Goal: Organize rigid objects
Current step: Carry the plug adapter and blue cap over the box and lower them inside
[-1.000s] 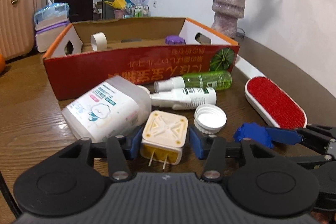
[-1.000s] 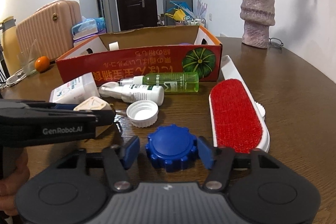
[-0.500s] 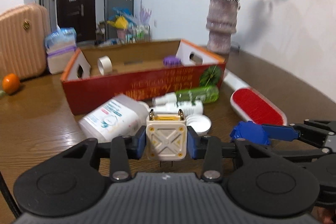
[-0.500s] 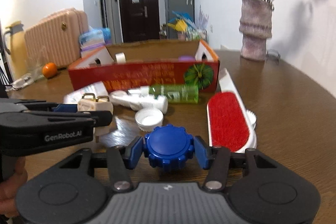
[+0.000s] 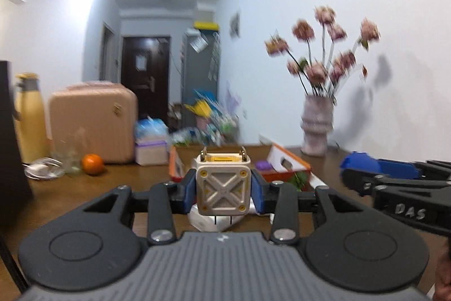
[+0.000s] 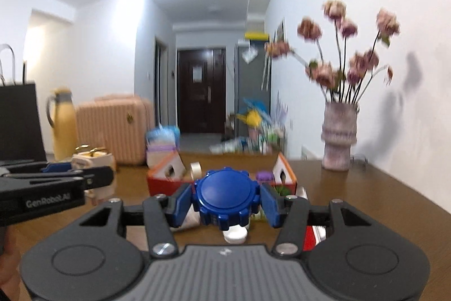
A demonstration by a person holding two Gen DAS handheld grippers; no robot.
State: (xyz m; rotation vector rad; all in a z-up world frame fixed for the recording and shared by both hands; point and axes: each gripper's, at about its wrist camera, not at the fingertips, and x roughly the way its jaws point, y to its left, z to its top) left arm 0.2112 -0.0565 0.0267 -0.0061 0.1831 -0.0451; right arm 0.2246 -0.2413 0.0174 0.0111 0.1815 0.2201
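The left tongs (image 5: 223, 189) are clamped on a cream, square plastic plug adapter (image 5: 222, 189) with yellow trim, its blue pads (image 5: 188, 189) pressing both sides and its two brass prongs pointing up; the adapter is held in the air above the brown wooden bench (image 5: 70, 188). The right tongs (image 6: 227, 200) grip a round blue plastic cap (image 6: 227, 195) with a notched rim, a pad against each side, also held clear of the bench. Beyond both lies the open red-and-orange cardboard box (image 6: 169, 184), with a roll of tape (image 6: 195, 167) and a small purple cap (image 6: 264, 176) inside. Below the blue cap, a white cap (image 6: 235, 234) lies on the bench. A grey textured vase (image 6: 339, 136) of blurred pink flowers stands on the bench by the wall to the right of the box. An orange fruit (image 5: 92, 164) sits on the bench to the left, in front of a pink ribbed suitcase (image 5: 93, 122).
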